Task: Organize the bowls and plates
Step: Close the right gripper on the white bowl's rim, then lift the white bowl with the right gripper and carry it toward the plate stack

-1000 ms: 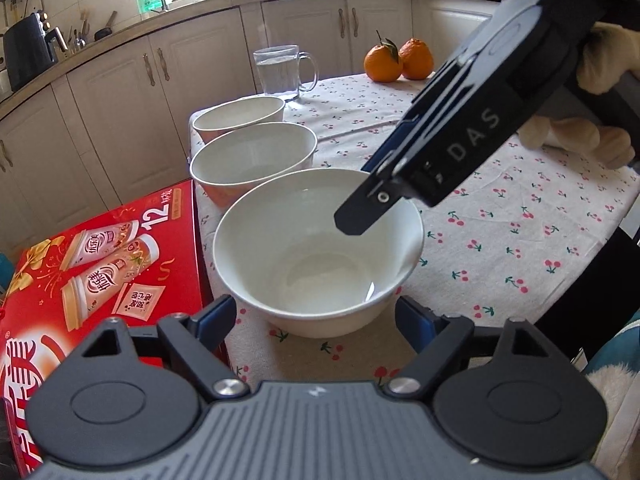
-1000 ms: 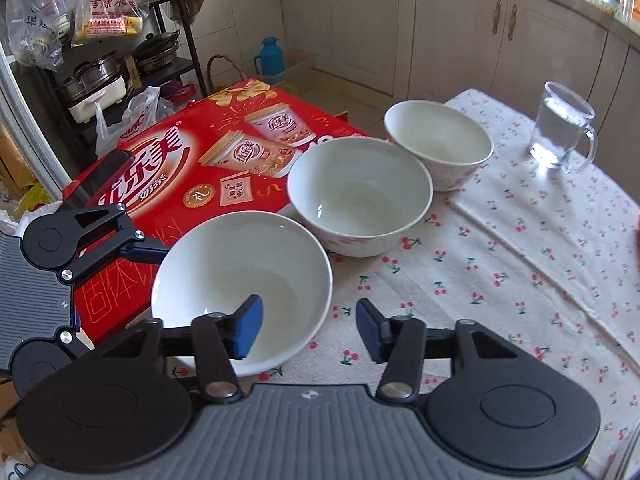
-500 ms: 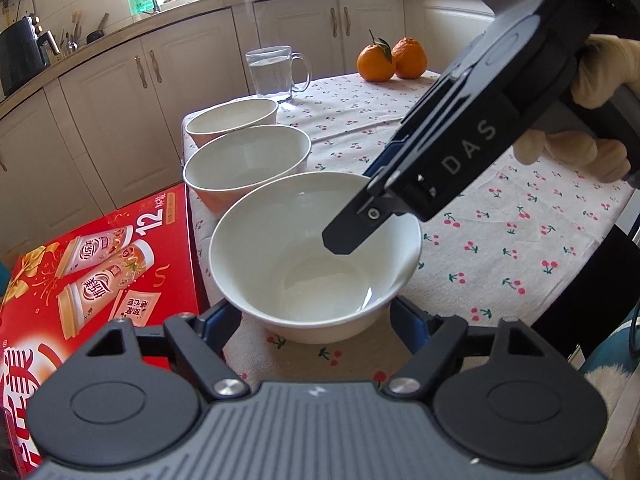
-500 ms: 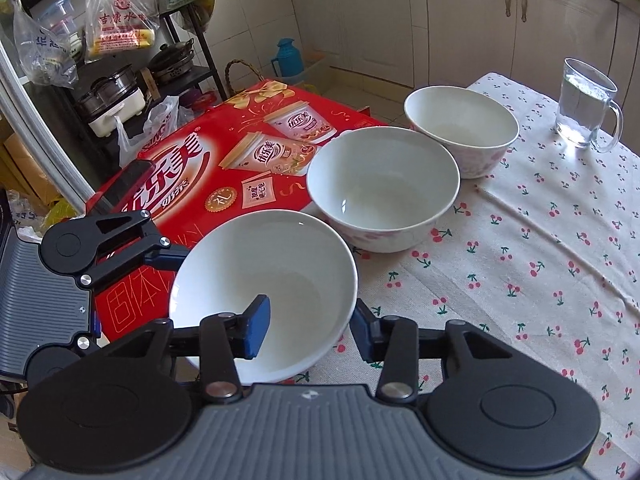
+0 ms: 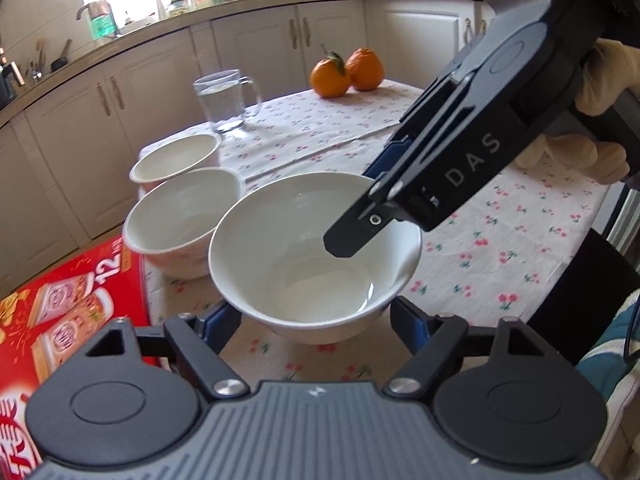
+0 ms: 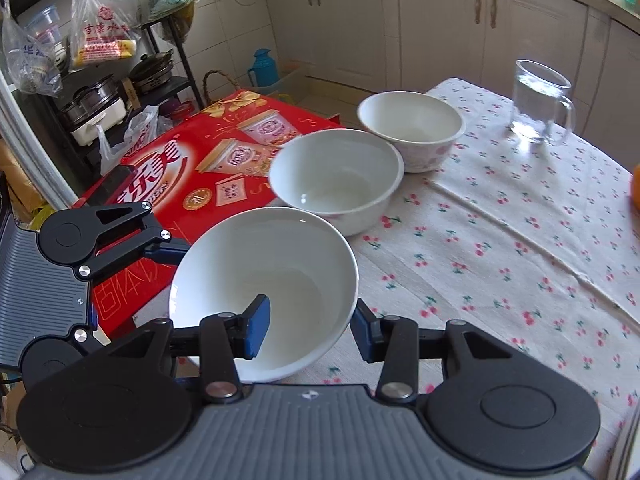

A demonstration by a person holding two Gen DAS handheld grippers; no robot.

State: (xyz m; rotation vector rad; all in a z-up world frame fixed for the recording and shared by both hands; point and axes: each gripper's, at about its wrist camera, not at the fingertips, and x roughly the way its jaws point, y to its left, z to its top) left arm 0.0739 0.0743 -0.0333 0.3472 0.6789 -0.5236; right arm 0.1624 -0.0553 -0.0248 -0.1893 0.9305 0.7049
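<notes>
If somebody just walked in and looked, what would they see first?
Probably the near white bowl, gripped from two sides at the table's edge: the right gripper pinches its rim, the left gripper hugs its outside. Next, two more bowls lined up behind it, beside the bright red box. Farther back stand a glass mug and two oranges.

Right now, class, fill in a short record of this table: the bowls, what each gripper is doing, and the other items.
bowls: three white ones in a row: near bowl, middle bowl, far bowl
stacking: none nested yet
right gripper: shut on the near bowl's rim, one pad inside, one outside
left gripper: jaws have just been closing; near bowl between them, pads against its sides
other items: glass mug of water, oranges, red box beside the table
</notes>
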